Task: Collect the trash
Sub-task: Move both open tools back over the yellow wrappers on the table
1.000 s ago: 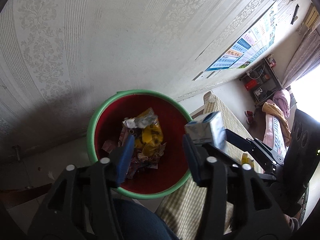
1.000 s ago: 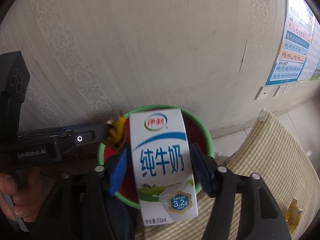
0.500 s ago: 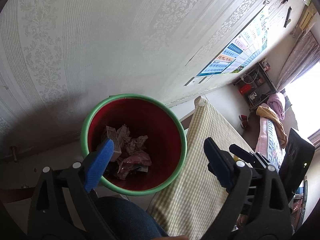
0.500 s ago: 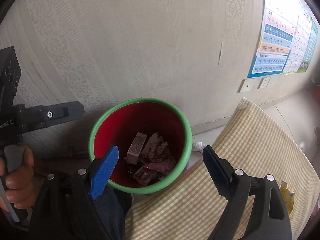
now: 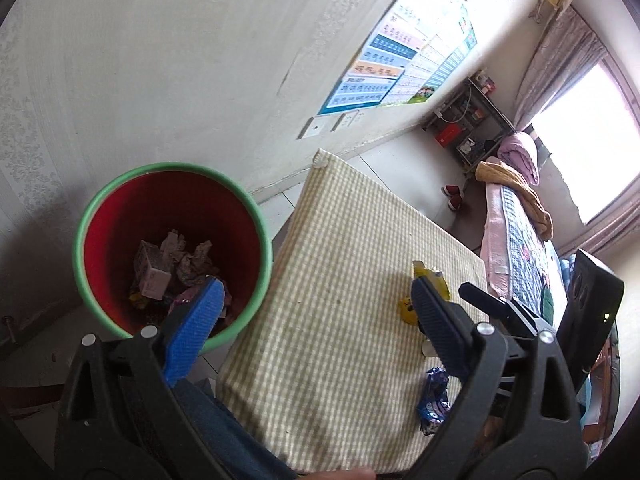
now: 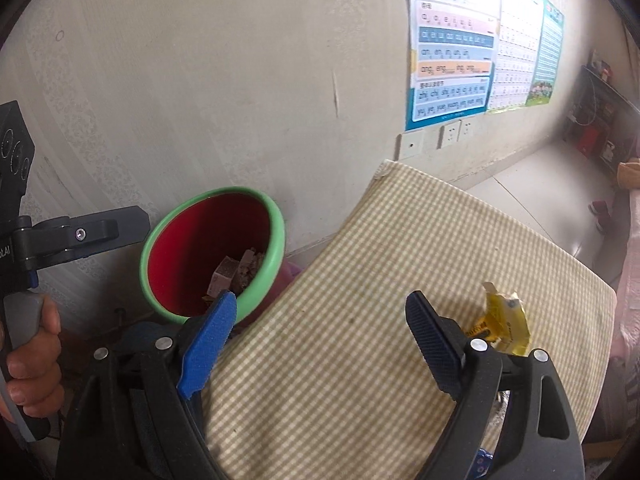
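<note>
A red bin with a green rim (image 5: 120,184) stands on the floor by the wall, left of the table; it shows in the right wrist view (image 6: 276,240) too. It holds a milk carton (image 5: 150,270) and crumpled wrappers. On the checked tablecloth (image 5: 340,280) lie a yellow wrapper (image 5: 430,280), also in the right wrist view (image 6: 504,320), and a blue wrapper (image 5: 434,400). My left gripper (image 5: 316,320) is open and empty over the table's left edge. My right gripper (image 6: 320,336) is open and empty above the cloth, left of the yellow wrapper.
A patterned wall with posters (image 6: 452,52) and sockets (image 6: 452,136) runs behind the bin and table. A bed with pink bedding (image 5: 516,216) and a shelf (image 5: 468,120) stand at the far right. My knee in jeans (image 5: 224,440) is below the table edge.
My right gripper let go of the milk carton, which now lies in the bin. Both grippers opened wide and swung right, from over the bin to over the table.
</note>
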Demonstrator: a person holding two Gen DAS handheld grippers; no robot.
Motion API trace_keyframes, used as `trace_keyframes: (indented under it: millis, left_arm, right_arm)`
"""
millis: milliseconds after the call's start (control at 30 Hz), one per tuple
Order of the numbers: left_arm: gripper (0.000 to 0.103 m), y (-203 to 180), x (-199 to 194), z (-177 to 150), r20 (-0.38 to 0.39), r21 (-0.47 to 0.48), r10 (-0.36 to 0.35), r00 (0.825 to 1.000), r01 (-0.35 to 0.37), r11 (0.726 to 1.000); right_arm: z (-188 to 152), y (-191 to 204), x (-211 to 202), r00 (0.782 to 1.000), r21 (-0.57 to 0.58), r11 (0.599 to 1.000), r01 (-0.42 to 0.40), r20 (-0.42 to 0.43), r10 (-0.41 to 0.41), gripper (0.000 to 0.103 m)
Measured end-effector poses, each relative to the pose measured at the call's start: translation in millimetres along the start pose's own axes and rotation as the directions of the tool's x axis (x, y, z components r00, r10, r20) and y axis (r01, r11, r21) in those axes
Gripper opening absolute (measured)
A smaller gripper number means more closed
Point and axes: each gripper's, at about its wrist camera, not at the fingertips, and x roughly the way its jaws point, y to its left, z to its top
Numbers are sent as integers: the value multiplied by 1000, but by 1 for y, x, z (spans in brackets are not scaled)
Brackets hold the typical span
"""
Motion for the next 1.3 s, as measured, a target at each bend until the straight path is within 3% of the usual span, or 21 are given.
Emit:
trace_keyframes:
  millis: [333, 700, 1133, 1300]
  left_arm:
    - [95, -71, 28, -22, -53, 132, -54, 997, 61, 989]
    - [95, -127, 74, -38, -131, 208, -69, 989, 95, 973]
    - [95, -156, 145, -50, -260, 320, -2, 966, 88, 943]
    - [83, -158, 179, -52, -301, 355, 27, 953, 86, 931]
  right_arm:
    - [-33, -69, -42, 996, 117, 990, 75, 29, -79, 84]
    - [-61, -138, -65, 989, 227, 964, 136, 30, -147, 84]
    - [-71, -196, -32, 992, 328, 936, 125, -42, -118, 81]
    - [-72, -206, -13, 993, 346, 932, 112, -66, -95, 79]
